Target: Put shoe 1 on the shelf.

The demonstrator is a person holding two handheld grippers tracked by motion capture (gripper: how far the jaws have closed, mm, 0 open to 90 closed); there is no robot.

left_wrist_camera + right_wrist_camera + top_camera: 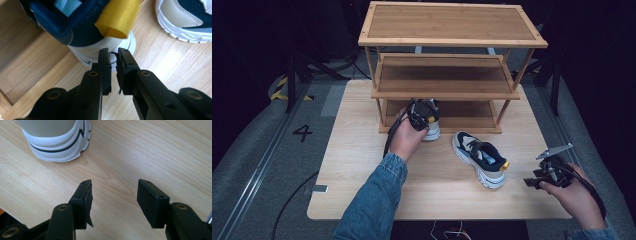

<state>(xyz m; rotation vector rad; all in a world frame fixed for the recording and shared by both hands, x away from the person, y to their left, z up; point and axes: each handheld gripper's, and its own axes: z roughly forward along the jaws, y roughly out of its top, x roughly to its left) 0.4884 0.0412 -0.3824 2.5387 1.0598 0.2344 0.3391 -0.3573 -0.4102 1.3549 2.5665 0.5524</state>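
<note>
A pale wooden table (362, 195) carries a three-tier shelf (452, 40) and two sneakers (479, 157).

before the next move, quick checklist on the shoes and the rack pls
1. First shoe at the rack's bottom shelf: ok, its heel sits at the shelf's front edge.
2. Left gripper clear of that shoe: ok, jaws a narrow gap apart with nothing between them, just behind the heel.
3. Second shoe waiting on the table: ok, upright, apart from the rack.
4. Right gripper ready to grasp: ok, jaws open and empty over bare table.
5. First shoe fully inside the shelf: cannot tell, the hand covers it.
</note>
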